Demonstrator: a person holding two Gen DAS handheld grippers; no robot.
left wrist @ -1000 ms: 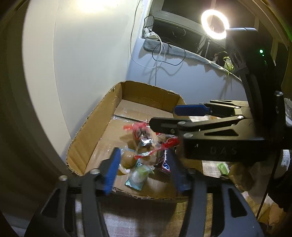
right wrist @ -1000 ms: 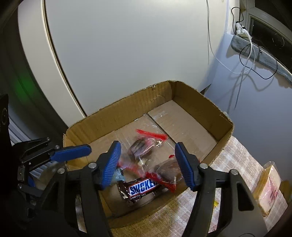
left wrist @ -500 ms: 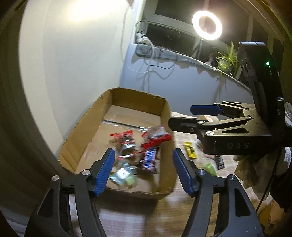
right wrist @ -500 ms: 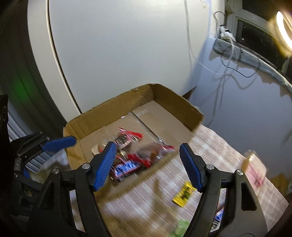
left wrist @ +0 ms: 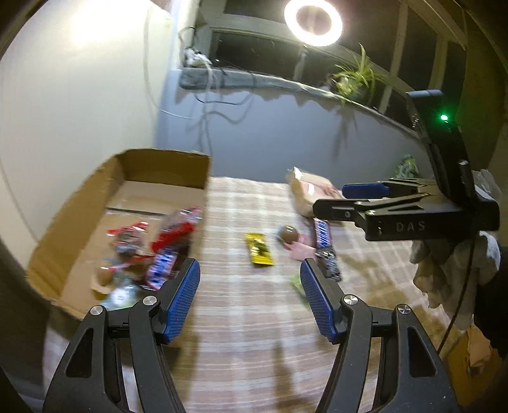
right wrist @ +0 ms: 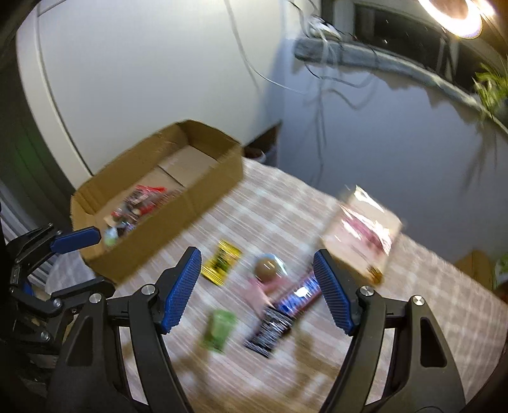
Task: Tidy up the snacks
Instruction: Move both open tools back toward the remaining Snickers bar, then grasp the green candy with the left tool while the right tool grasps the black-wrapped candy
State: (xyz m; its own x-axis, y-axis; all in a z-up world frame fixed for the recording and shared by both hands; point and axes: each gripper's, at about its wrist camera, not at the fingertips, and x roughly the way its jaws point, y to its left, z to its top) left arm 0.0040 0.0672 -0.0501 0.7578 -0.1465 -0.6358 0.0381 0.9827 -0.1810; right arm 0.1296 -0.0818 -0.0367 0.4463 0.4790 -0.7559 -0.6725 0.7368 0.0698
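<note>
A low cardboard box (left wrist: 79,203) (right wrist: 203,193) at the left holds several wrapped snacks (left wrist: 158,244). Loose snacks lie on the checked cloth to its right: a yellow packet (left wrist: 258,249) (right wrist: 222,262), a round brown chocolate on a pink wrapper (left wrist: 288,234) (right wrist: 266,268), a blue bar (left wrist: 322,233) (right wrist: 298,294), a dark packet (left wrist: 330,263) (right wrist: 270,328), a green packet (right wrist: 219,328) and a large clear bag (left wrist: 309,193) (right wrist: 362,235). My left gripper (left wrist: 249,300) is open and empty above the cloth. My right gripper (right wrist: 257,290) is open and empty over the loose snacks.
The checked cloth (left wrist: 247,346) covers the table. White and grey walls stand behind, with cables, a ring light (left wrist: 312,19) and a plant (left wrist: 355,74) on the sill. Crumpled cloth (left wrist: 451,273) lies at the right edge.
Both grippers have swung right, away from the box and over the loose snacks on the cloth. Both stay open and empty. The views are blurred by motion.
</note>
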